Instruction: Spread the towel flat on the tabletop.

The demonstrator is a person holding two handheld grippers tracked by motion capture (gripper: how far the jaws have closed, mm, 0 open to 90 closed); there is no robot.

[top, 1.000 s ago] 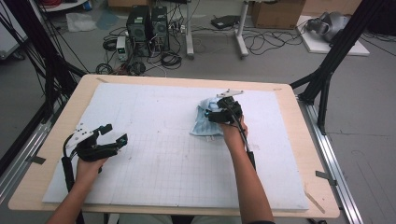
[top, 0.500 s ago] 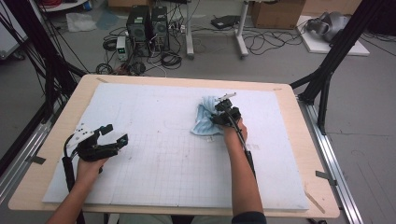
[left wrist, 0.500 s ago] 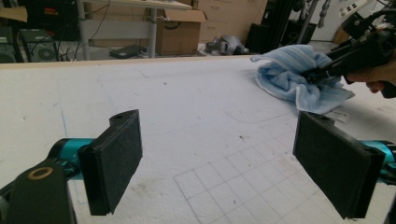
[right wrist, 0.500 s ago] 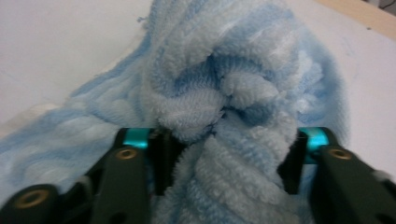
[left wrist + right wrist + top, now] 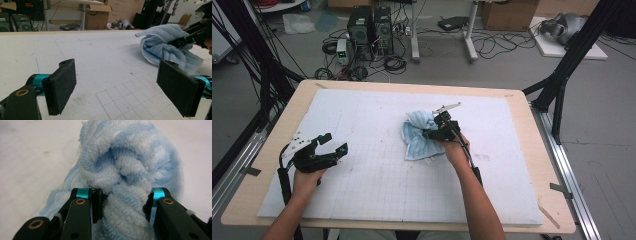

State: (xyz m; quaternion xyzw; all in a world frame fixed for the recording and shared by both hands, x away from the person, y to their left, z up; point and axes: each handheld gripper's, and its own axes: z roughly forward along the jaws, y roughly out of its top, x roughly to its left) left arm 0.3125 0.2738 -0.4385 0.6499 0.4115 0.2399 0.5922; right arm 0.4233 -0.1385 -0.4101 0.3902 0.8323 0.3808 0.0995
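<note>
A light blue towel (image 5: pixel 418 140) lies crumpled on the white foam mat (image 5: pixel 372 107) just right of the middle. My right gripper (image 5: pixel 431 133) comes at it from the right and is shut on a thick bunched fold of the towel (image 5: pixel 125 157), which fills the gap between the right gripper's (image 5: pixel 123 205) jaws. My left gripper (image 5: pixel 335 143) rests low at the mat's near left, open with nothing between its pads. From the left gripper (image 5: pixel 116 87) view, the towel (image 5: pixel 162 45) and the right gripper (image 5: pixel 185 38) lie far off at the upper right.
The foam mat covers most of a wooden table (image 5: pixel 532 150) and carries a faint drawn grid. Behind the table are computer towers (image 5: pixel 372 22), loose cables and cardboard boxes on the floor. Black frame legs (image 5: pixel 562 75) stand beside the table's right edge.
My right gripper has shifted slightly left and toward the near edge, dragging the towel, which now trails lower on the mat. The left gripper has stayed put.
</note>
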